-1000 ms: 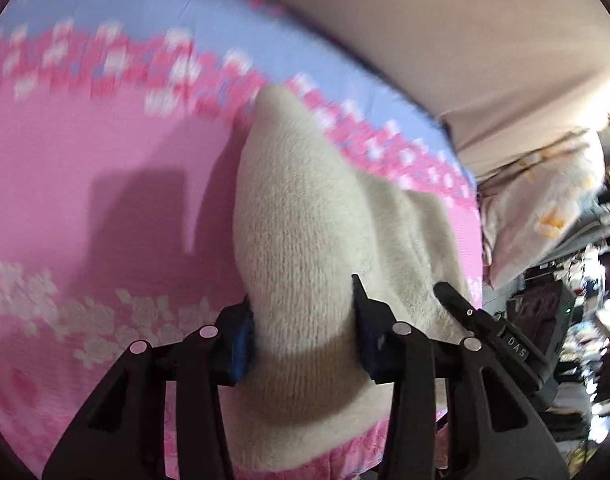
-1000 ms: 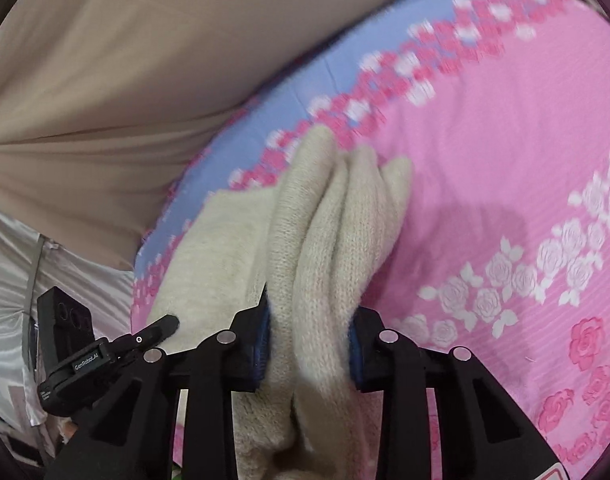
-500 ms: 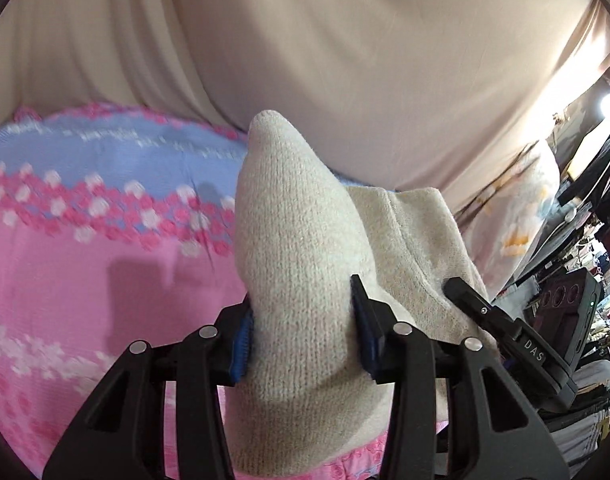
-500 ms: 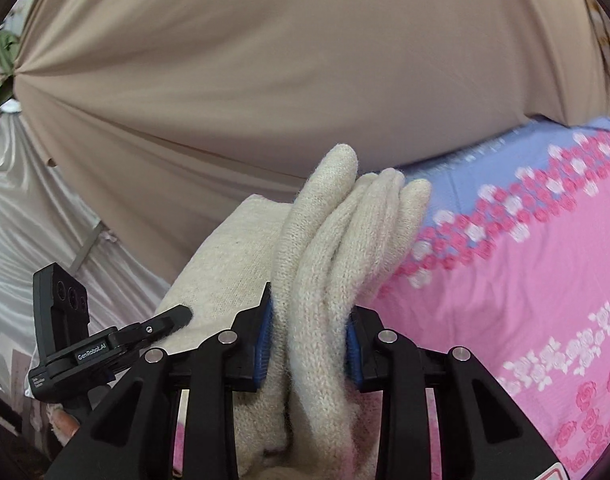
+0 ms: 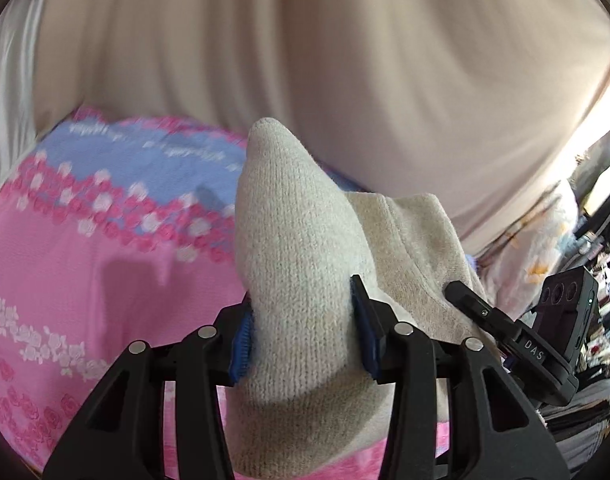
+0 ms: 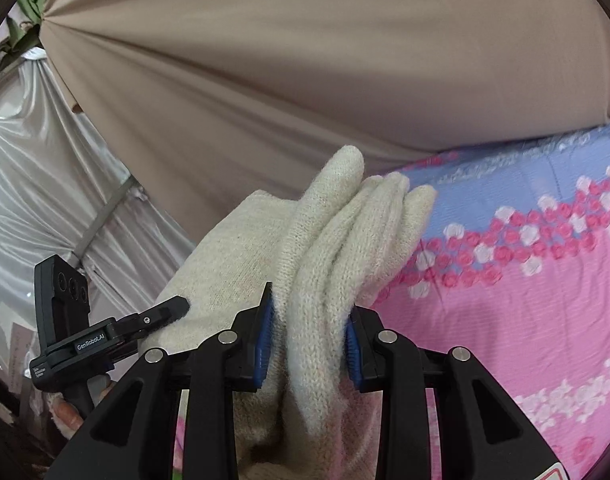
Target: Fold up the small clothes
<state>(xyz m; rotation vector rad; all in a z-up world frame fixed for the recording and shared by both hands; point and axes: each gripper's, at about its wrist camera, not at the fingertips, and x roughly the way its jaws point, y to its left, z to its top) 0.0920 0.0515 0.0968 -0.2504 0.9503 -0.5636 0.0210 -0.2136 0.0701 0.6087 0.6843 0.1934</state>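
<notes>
Bed [image 5: 85, 264]: pink sheet, rose bands, blue border; cream knit garment [image 5: 301, 264] lifted off.

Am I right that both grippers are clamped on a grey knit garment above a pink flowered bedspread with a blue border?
Not quite: the knit garment is cream, not grey, as the right wrist view shows clearly. The rest holds: the left gripper, whose jaws are opening, and the right gripper both have it between their fingers, above the pink flowered bedspread with its blue border.
</notes>
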